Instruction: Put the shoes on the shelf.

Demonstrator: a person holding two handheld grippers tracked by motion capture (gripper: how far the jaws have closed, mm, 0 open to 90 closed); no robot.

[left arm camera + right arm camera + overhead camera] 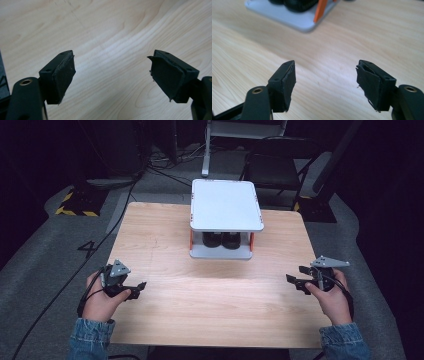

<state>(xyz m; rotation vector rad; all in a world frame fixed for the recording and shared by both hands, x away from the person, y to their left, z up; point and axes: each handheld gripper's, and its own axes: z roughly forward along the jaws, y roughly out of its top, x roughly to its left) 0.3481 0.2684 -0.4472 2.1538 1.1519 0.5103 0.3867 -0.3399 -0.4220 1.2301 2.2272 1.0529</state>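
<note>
**benchwatcher:** Two tiers on that little white rack (227,205), right? Where's it sitting?

**gripfan:** Yep, flat white top plate, matching base plate, orange posts at the corners. It's toward the far middle of the wooden surface (210,295). Two dark round things (221,240) sit side by side on the lower level, too shadowed to say what they are. The right gripper view catches the base corner (294,21) and one orange post (320,11).

**benchwatcher:** And the tools?

**gripfan:** Left tool (137,287) is near the left edge, right tool (295,274) near the right, both well apart from the rack, each held in a hand with denim cuffs. Both have jaws spread wide with nothing between them, just bare wood grain underneath.
</note>
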